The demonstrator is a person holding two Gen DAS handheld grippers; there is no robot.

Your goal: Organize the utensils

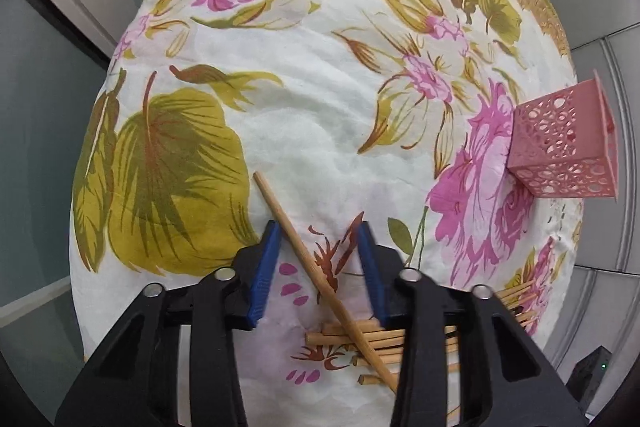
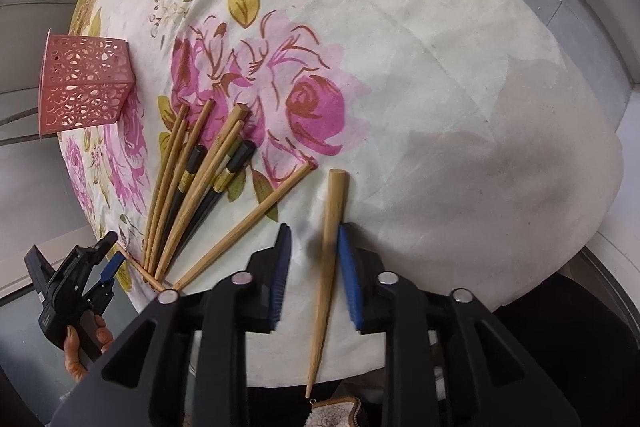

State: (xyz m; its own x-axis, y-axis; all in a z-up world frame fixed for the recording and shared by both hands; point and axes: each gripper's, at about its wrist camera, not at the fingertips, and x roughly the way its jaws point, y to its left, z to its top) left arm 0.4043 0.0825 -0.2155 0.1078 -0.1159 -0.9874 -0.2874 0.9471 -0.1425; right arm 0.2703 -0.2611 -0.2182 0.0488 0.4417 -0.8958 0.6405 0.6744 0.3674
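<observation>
A round table under a floral cloth (image 1: 312, 131) carries a fanned pile of wooden and black chopsticks (image 2: 192, 187), also seen as the pile (image 1: 360, 341) under my left gripper. My left gripper (image 1: 319, 227) points down, open, with one wooden chopstick (image 1: 304, 251) lying slantwise between its blue pads and across the pile. My right gripper (image 2: 314, 229) is open too. A thicker wooden chopstick (image 2: 330, 247) stands between its jaws, blurred, against the right pad only. A pink perforated holder (image 1: 564, 147) stands near the table edge, the same holder (image 2: 84, 79) showing at the left.
In the right wrist view a hand (image 2: 86, 343) holds the left gripper (image 2: 106, 259) at the lower left, over the table's edge. Grey floor surrounds the table. A patterned item (image 2: 336, 413) lies below the near edge. The cloth (image 2: 460, 107) to the right is plain.
</observation>
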